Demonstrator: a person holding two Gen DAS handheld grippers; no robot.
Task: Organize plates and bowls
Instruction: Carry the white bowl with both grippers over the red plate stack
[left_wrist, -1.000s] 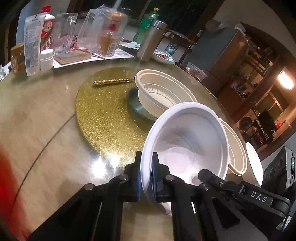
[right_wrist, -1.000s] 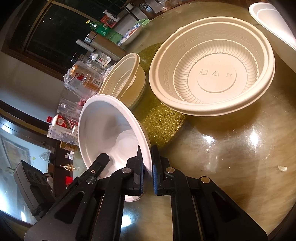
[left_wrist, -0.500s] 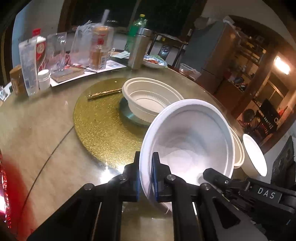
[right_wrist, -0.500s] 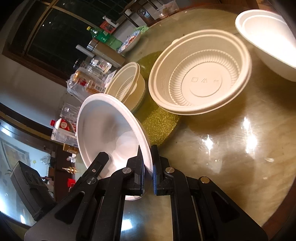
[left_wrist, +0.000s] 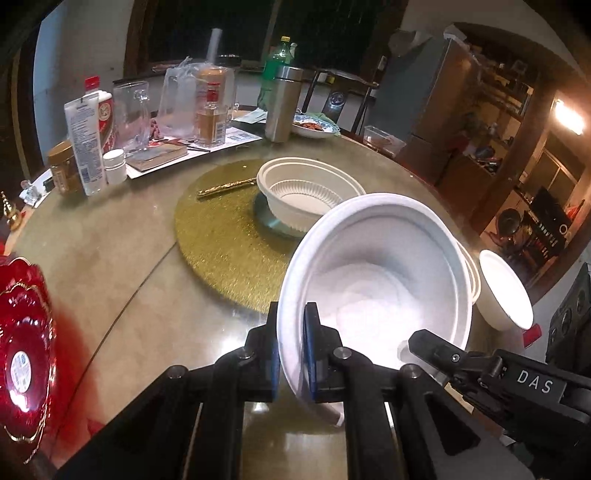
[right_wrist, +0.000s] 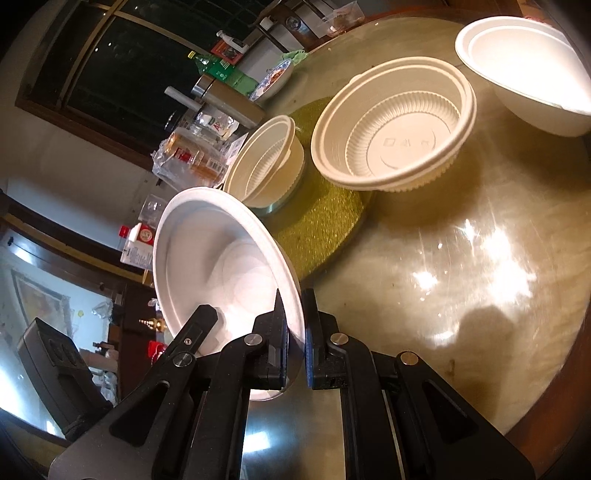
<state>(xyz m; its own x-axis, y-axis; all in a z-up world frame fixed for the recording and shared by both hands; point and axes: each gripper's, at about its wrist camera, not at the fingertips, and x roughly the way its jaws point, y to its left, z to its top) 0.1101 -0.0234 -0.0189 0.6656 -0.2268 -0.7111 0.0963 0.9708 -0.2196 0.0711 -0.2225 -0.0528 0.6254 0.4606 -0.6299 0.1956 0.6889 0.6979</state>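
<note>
Both pairs of jaws are clamping the rim of one white bowl (left_wrist: 376, 280): the left gripper (left_wrist: 291, 347) is pinching the rim's left edge, one finger inside the wall and one outside, while the right gripper (right_wrist: 295, 332) is gripping the opposite edge the same way. The bowl is hanging between them, tilted on its side above the surface (right_wrist: 461, 295), its mouth facing the left wrist camera. Beyond the bowl, a ribbed bowl (right_wrist: 395, 122) is sitting upright and empty, overlapping the edge of the gold mat (left_wrist: 221, 236). It is lying ahead and to the right of the right jaws, so the right hand looks nearer to it. A second ribbed bowl (left_wrist: 310, 192) is sitting farther in on the mat's centre, and another white bowl (right_wrist: 524, 66) is resting past the first ribbed bowl, off the mat. Nesting probably calls for levelling the held bowl first.
</note>
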